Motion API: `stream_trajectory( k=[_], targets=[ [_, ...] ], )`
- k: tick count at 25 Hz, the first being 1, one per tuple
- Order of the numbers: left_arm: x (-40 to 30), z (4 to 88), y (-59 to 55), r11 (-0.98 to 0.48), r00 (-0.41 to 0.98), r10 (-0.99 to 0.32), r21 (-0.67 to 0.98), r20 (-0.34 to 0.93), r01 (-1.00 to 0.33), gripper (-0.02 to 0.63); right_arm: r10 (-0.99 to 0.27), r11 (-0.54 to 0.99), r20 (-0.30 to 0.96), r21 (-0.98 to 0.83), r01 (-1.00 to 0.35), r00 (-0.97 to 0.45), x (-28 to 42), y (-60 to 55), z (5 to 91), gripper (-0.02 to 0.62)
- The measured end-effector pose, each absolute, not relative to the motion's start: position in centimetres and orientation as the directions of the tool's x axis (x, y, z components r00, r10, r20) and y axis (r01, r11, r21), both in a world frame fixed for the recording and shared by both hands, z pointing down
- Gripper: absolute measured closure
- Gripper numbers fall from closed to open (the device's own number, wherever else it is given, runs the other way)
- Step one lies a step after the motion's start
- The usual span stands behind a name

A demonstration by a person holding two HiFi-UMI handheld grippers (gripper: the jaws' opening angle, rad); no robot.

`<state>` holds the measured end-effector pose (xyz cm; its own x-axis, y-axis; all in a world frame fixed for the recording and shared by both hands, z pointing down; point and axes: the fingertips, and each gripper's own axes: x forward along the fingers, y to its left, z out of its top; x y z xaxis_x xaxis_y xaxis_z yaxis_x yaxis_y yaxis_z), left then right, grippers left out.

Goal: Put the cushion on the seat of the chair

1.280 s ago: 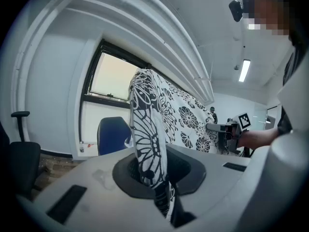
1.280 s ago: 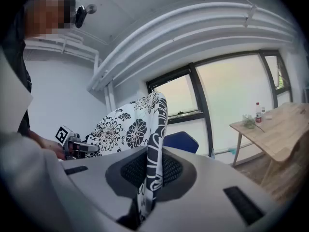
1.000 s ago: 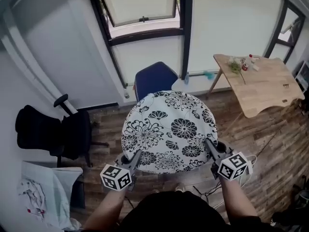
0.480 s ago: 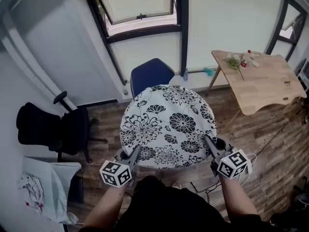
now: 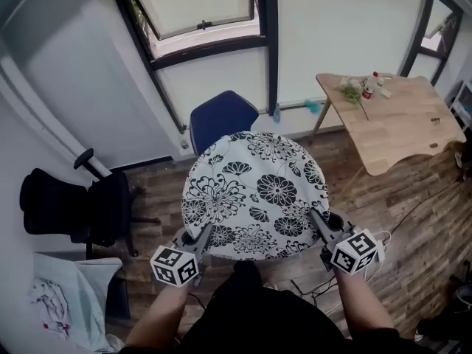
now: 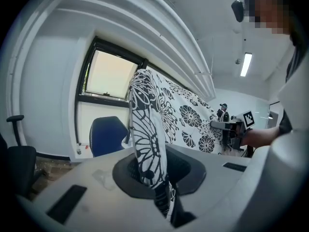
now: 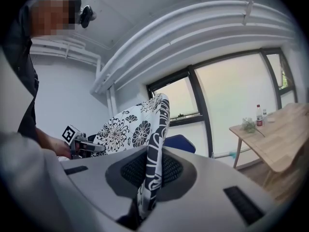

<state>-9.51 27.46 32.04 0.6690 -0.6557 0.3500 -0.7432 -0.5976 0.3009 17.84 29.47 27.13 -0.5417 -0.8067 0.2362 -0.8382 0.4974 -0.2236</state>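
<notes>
Two grippers pinch the flowered cushion [image 5: 254, 190] mid-frame: left gripper [image 5: 200, 237] and right gripper [image 5: 318, 224] on its lower edge. Blue chair [image 5: 221, 120] sits directly above it.

Ctr frame: cushion [image 5: 254, 194]; chair [image 5: 221, 118] just above it, below window [image 5: 199, 6]. Office chair [image 5: 74, 209] mid-left. Table [image 5: 413, 139] upper right, bottles [image 5: 372, 85] on it.

1. Cushion [image 5: 254, 194]: a round, flat pad with a white cover printed with black flowers. It is held in the air, roughly level, printed face up. The left gripper [image 5: 199, 236] pinches its near rim at 7 o'clock and the right gripper [image 5: 318, 223] at 5 o'clock.
2. Chair [image 5: 221, 120]: blue and upright, at 11 o'clock of the cushion. The cushion's far rim hides its near part.
</notes>
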Motion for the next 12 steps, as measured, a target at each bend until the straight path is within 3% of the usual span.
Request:
stream_trajectory(
  k=[12],
  targets=[
    [-9.5, 32.6, 25.5, -0.62, 0.699, -0.626, 0.323, 0.347, -0.715, 0.586, -0.822, 0.455, 0.266, -0.225, -0.862, -0.504, 17.8, 28.1, 27.4, 0.558]
  ],
)
